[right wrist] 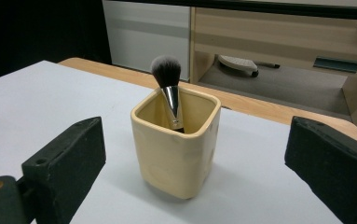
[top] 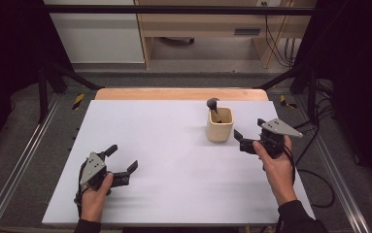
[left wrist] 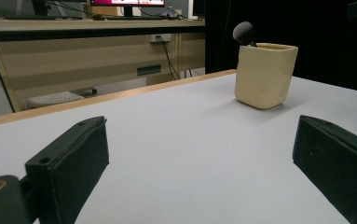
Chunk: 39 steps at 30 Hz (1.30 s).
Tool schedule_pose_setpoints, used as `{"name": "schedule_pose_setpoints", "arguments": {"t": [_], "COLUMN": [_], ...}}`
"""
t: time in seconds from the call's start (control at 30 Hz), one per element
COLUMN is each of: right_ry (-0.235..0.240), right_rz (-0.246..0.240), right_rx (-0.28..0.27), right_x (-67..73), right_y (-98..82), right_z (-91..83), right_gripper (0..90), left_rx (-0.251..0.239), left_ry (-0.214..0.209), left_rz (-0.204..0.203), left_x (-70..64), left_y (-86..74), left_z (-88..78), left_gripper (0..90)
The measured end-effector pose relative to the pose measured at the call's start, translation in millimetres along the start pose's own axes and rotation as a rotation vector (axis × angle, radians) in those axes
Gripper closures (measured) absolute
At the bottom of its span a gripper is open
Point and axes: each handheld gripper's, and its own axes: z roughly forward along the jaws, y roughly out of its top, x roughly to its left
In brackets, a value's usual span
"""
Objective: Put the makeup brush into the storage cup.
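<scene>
A cream square cup (top: 220,124) (left wrist: 264,74) (right wrist: 176,142) stands upright on the white table (top: 174,145), right of centre. A makeup brush (top: 213,105) (right wrist: 167,88) leans inside it, bristle head up; its dark head (left wrist: 243,32) peeks over the rim. My right gripper (top: 247,133) (right wrist: 195,163) is open just right of the cup, jaws pointing at it and apart from it. My left gripper (top: 122,158) (left wrist: 199,163) rests open near the front left of the table, nothing between its jaws.
A wooden strip (top: 181,93) borders the table's far edge. Beyond it stand a wooden desk (top: 212,24) and a white cabinet (top: 96,34). Black frame posts (top: 42,82) flank the table, and cables (top: 314,145) trail at the right.
</scene>
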Motion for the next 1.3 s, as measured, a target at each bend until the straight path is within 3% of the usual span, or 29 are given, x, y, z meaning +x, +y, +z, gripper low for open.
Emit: {"name": "schedule_pose_setpoints", "arguments": {"t": [1.3], "right_ry": [-0.024], "right_rz": [-0.009], "right_rx": [0.006], "right_x": [-7.3], "right_y": [-20.8], "right_z": [-28.6], "right_gripper": [4.5], "left_rx": [0.006], "left_ry": [-0.002], "left_rz": [0.005], "left_x": [-0.5], "left_y": [-0.9], "left_z": [0.5], "left_gripper": [3.3]}}
